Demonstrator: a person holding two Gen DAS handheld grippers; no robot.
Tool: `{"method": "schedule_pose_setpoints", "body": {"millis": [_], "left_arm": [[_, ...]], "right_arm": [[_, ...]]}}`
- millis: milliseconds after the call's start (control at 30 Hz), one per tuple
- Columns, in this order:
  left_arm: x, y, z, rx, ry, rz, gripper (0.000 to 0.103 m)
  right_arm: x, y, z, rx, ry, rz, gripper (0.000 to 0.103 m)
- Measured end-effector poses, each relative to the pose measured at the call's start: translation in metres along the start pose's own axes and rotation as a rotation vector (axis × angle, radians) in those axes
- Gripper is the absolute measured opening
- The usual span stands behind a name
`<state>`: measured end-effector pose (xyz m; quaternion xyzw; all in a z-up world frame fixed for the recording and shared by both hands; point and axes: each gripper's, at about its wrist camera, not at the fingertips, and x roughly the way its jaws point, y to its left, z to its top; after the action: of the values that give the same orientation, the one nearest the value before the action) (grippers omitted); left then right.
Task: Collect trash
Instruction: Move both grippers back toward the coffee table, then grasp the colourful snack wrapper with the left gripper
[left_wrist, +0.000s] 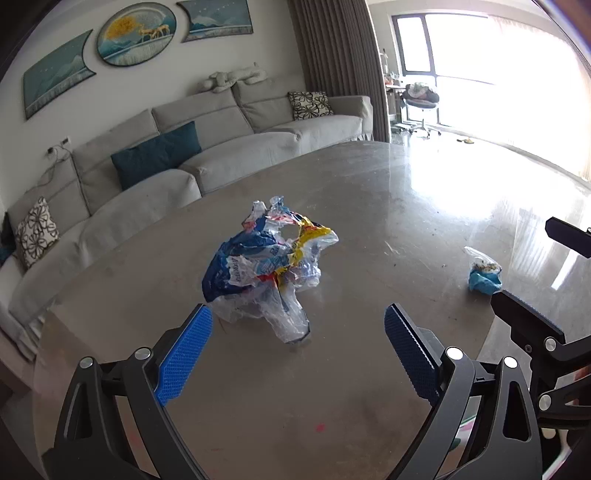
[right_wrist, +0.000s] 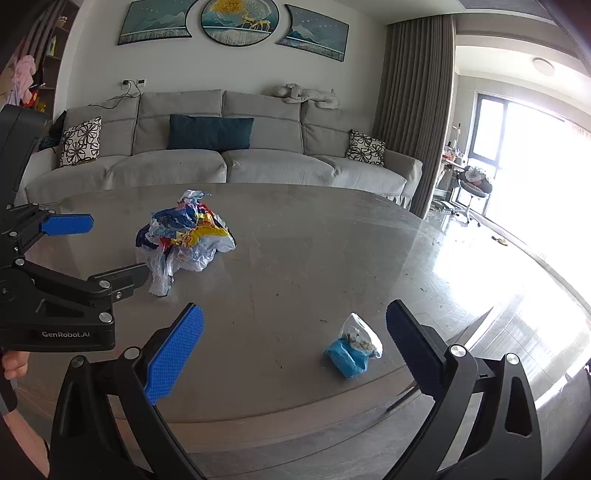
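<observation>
A crumpled blue, yellow and clear plastic bag (left_wrist: 269, 264) lies on the grey table (left_wrist: 369, 206); it also shows in the right wrist view (right_wrist: 184, 236). My left gripper (left_wrist: 298, 319) is open and empty, just short of the bag, its jaws wide apart. A small clear bag with blue trash and crumbs (right_wrist: 352, 349) lies near the table's right front; it also shows in the left wrist view (left_wrist: 484, 273). My right gripper (right_wrist: 294, 317) is open and empty, just short of and a little left of this small bag.
A grey sofa (right_wrist: 221, 162) with cushions stands behind the table (right_wrist: 332, 240). A curtain (right_wrist: 417, 110) and a bright window (right_wrist: 535, 147) are at the right. The table's curved front edge is near both grippers. The left gripper's body (right_wrist: 55, 291) shows at the left of the right wrist view.
</observation>
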<state>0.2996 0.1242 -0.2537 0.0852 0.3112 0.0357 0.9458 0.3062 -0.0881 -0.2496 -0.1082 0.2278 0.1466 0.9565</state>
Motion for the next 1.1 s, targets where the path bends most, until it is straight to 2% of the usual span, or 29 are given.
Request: {"method": "schedule_pose_setpoints", "body": {"millis": [133,233,400,633,800,900,933,1100], "left_arm": [[0.017,0.012,0.011,-0.008,-0.014,0.017,0.094],[0.035,0.018,0.019,-0.002,-0.018,0.061,0.094],[0.074,0.036,0.027,-0.016,0.033,0.060,0.094],[0.119,0.043,0.023,-0.037,0.108,0.060,0.094],[0.128,0.032,0.022,-0.006,0.117,0.053,0.063],[0.128,0.026,0.020,0.018,0.120,0.044,0.036],[0.129,0.024,0.019,0.025,0.122,0.049,0.008],[0.111,0.015,0.016,0.053,0.074,0.066,0.005]], "right_arm": [[0.027,0.008,0.018,-0.008,-0.014,0.029,0.098],[0.050,0.012,0.028,-0.019,-0.013,0.034,0.098],[0.078,0.013,0.036,-0.020,0.005,0.044,0.098],[0.088,0.016,0.034,-0.047,0.007,0.055,0.098],[0.088,0.016,0.028,-0.056,0.014,0.059,0.098],[0.085,0.016,0.027,-0.049,0.010,0.062,0.098],[0.083,0.015,0.027,-0.047,0.008,0.061,0.098],[0.077,0.011,0.025,-0.039,0.008,0.057,0.098]]}}
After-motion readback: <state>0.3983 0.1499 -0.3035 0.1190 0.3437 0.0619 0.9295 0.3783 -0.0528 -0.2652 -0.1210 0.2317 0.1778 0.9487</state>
